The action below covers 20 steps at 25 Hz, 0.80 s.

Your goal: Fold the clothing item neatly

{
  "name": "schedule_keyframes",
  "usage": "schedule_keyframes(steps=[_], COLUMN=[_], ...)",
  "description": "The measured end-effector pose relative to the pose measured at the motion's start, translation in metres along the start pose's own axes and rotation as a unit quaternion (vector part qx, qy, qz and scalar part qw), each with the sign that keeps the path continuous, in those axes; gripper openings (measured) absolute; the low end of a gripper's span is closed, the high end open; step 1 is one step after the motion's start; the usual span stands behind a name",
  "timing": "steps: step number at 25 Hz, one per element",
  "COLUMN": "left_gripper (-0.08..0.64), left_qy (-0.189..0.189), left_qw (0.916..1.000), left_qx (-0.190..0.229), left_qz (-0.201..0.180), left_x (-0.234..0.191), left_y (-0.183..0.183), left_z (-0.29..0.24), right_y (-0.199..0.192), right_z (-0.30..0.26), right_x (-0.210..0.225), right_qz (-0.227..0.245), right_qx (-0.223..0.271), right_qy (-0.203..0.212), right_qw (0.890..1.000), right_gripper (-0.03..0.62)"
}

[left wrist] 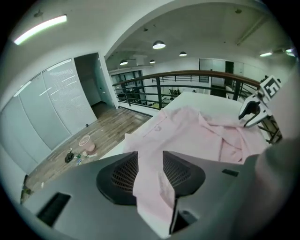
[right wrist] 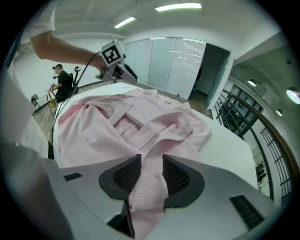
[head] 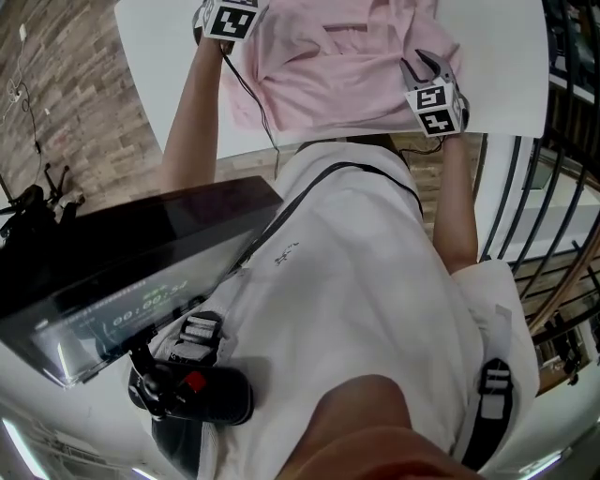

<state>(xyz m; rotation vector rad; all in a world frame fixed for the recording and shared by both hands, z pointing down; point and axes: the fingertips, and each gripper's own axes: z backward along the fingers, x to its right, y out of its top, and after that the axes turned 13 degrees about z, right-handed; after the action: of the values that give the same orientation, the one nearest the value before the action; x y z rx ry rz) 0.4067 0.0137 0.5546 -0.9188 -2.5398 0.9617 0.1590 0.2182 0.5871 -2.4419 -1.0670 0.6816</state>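
A pink shirt (head: pixel 328 75) lies rumpled on the white table (head: pixel 164 66). My left gripper (left wrist: pixel 150 169) is at the shirt's far left edge. A loose strip of pink cloth (left wrist: pixel 151 187) lies between its jaws, which stand apart; the pads do not seem to press on it. My right gripper (right wrist: pixel 151 171) is at the shirt's near right corner, its jaws closed on a taut band of the fabric (right wrist: pixel 150 180). In the head view the right gripper (head: pixel 427 70) rests on the shirt's right side. Only the marker cube of the left gripper (head: pixel 228 21) shows at the top edge.
The table's near edge (head: pixel 253 150) runs right in front of the person's body. A black screen device (head: pixel 141 272) hangs at the lower left. A dark railing (left wrist: pixel 197 77) lies beyond the table, wood floor (left wrist: pixel 108 129) to its left. A person (right wrist: pixel 61 77) stands far off.
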Motion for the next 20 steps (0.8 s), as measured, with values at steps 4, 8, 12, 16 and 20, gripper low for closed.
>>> schedule_keyframes(steps=[4,8,12,16,20], left_gripper=[0.16,0.158,0.15,0.002,0.002], left_qy=[-0.031,-0.055,-0.075,-0.064,-0.023], left_qw=[0.9993,0.997,0.994,0.9918,0.9873], left_qx=[0.002,0.005,-0.008,-0.01,-0.02], left_qz=[0.022,0.054,0.079,0.11,0.156], left_x=[0.03,0.084,0.146,0.162,0.161], left_y=[-0.007,-0.036,-0.069,-0.121,-0.168], left_z=[0.028,0.083,0.121,0.131,0.154], right_y=[-0.015,-0.026,-0.038,-0.031,-0.031], right_z=[0.011,0.039,0.059,0.047,0.051], right_x=[0.007,-0.01,-0.015,-0.017,-0.012], right_qz=[0.007,-0.007,-0.015,-0.011,-0.011], right_qx=[-0.009,-0.003,-0.002,0.006,0.012], right_qy=[-0.001,-0.012,-0.05,-0.067,-0.1], right_qw=[1.0,1.0,0.999,0.998,0.995], right_gripper=[0.143,0.143,0.143,0.141,0.015])
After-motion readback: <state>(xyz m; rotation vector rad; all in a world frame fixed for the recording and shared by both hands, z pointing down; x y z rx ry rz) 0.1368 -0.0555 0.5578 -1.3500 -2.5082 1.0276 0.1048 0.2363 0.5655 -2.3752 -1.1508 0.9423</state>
